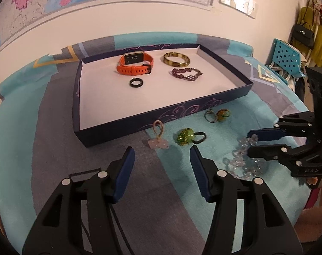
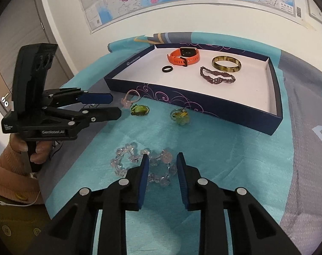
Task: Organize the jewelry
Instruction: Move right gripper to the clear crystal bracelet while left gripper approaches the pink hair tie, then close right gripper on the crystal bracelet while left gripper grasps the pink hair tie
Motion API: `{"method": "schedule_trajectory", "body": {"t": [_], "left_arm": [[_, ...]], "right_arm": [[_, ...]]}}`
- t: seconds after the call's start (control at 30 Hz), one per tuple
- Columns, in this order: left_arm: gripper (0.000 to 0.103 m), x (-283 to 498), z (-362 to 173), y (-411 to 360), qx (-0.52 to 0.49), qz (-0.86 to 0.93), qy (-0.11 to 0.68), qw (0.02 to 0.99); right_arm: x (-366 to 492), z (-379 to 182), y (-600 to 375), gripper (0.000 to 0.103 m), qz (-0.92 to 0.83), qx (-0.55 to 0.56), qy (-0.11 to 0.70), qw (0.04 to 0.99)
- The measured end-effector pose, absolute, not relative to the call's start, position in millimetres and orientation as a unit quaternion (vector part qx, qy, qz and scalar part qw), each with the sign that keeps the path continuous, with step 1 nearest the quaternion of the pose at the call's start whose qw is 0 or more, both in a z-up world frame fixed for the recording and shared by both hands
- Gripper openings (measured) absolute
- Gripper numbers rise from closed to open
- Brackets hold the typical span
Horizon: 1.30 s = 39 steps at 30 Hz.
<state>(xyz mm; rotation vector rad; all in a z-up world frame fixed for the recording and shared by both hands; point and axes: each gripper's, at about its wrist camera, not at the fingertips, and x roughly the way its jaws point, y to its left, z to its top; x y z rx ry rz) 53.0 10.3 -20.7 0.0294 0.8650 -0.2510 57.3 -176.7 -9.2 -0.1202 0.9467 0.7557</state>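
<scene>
A clear bead bracelet point(image 2: 126, 151) lies looped on the teal cloth point(image 2: 224, 159). My right gripper point(image 2: 162, 156) stands open over it, with part of the strand between its jaws and a gap beside the beads; it also shows as the right gripper point(image 1: 249, 142) at the bracelet point(image 1: 237, 161). My left gripper point(image 1: 162, 148) is open and empty, its tips just short of a pink pendant point(image 1: 158, 143). The navy tray point(image 1: 165, 114) holds an orange watch point(image 1: 135, 65), a bangle point(image 1: 176, 64), a purple bead bracelet point(image 1: 185, 73) and a black ring point(image 1: 131, 82).
In front of the tray lie a green hair tie point(image 1: 184, 137), a yellow-green ring point(image 1: 223, 113) and a silver ring point(image 1: 209, 115). A hand point(image 2: 33, 148) holds the left gripper point(image 2: 116, 105). A blue perforated chair point(image 1: 286, 57) stands past the table's right edge.
</scene>
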Motion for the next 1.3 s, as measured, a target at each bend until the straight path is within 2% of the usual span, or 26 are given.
{"method": "schedule_trajectory", "body": {"t": [0.13, 0.33, 0.37, 0.4, 0.5, 0.6, 0.67, 0.77, 0.97, 1.03, 1.1, 1.2, 1.3], "left_arm": [[0.048, 60.4, -23.9, 12.6, 0.006, -0.12, 0.427, 0.896], [0.044, 64.5, -25.6, 8.0, 0.016, -0.118, 0.428, 0.896], [0.042, 64.9, -25.3, 8.1, 0.016, -0.118, 0.428, 0.896], [0.037, 64.8, -25.4, 8.0, 0.016, -0.119, 0.427, 0.896], [0.026, 66.7, -26.0, 8.3, 0.015, -0.119, 0.428, 0.896], [0.021, 66.6, -26.0, 8.2, 0.014, -0.121, 0.428, 0.895], [0.021, 65.6, -26.0, 7.7, 0.015, -0.121, 0.428, 0.895], [0.021, 64.2, -25.4, 7.8, 0.013, -0.124, 0.428, 0.895], [0.021, 58.1, -24.8, 9.1, 0.007, -0.128, 0.427, 0.895], [0.021, 56.5, -24.9, 9.9, 0.007, -0.128, 0.427, 0.895], [0.021, 55.5, -24.3, 10.9, 0.005, -0.127, 0.426, 0.896], [0.021, 55.4, -24.0, 13.6, 0.001, -0.126, 0.426, 0.896], [0.021, 54.5, -23.9, 15.8, -0.002, -0.125, 0.425, 0.896]], "right_arm": [[57.3, -8.3, -179.1, 0.02, 0.352, -0.05, 0.444, 0.823], [58.6, -8.6, -180.8, 0.021, 0.352, -0.041, 0.446, 0.822], [58.6, -8.5, -180.8, 0.021, 0.352, -0.041, 0.446, 0.822], [58.6, -8.4, -180.9, 0.021, 0.352, -0.042, 0.445, 0.823], [58.5, -8.0, -181.3, 0.028, 0.351, -0.039, 0.445, 0.823], [56.8, -7.2, -181.9, 0.035, 0.352, -0.036, 0.444, 0.823], [55.2, -7.2, -180.6, 0.036, 0.355, -0.038, 0.444, 0.822], [52.1, -6.2, -178.6, 0.045, 0.357, -0.042, 0.442, 0.822], [46.0, -8.3, -163.4, 0.047, 0.356, -0.074, 0.442, 0.82], [48.1, -8.4, -160.9, 0.044, 0.351, -0.077, 0.444, 0.821], [52.7, -8.1, -161.8, 0.026, 0.343, -0.07, 0.446, 0.824], [56.4, -10.2, -161.8, 0.008, 0.333, -0.074, 0.448, 0.826], [55.8, -9.3, -162.7, 0.008, 0.333, -0.071, 0.446, 0.828]]}}
